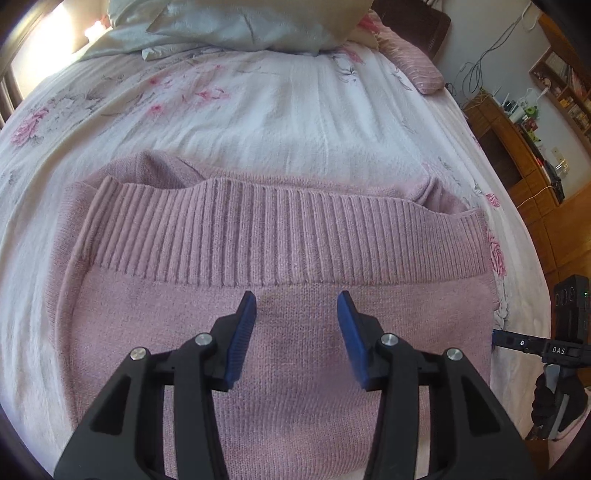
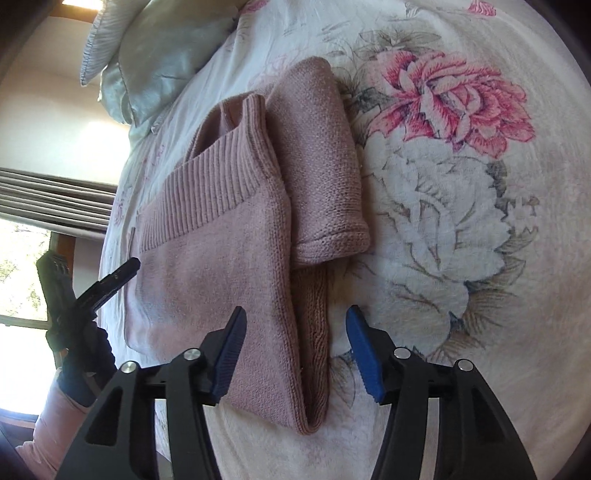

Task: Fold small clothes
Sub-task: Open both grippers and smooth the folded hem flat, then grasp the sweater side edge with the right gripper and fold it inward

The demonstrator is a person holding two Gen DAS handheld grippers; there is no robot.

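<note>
A dusty-pink knit sweater (image 1: pixel 280 332) lies folded on the floral bedspread (image 1: pixel 258 110), its ribbed hem band (image 1: pixel 273 236) turned up across the far side. My left gripper (image 1: pixel 297 306) hovers open over the sweater's middle, nothing between its blue pads. In the right wrist view the sweater (image 2: pixel 221 266) shows its folded right edge, with a sleeve (image 2: pixel 325 177) doubled over beside it. My right gripper (image 2: pixel 295 325) is open and straddles that folded edge near the corner. The left gripper (image 2: pixel 118 275) appears at the sweater's far side, held by a gloved hand (image 2: pixel 74 332).
Pale green pillows (image 1: pixel 236 26) and a pink cushion (image 1: pixel 417 62) lie at the head of the bed. Wooden shelves and cables (image 1: pixel 517 147) stand beyond the bed's right edge. The right gripper's body (image 1: pixel 554 347) shows at the right. A window (image 2: pixel 22 258) is to the left.
</note>
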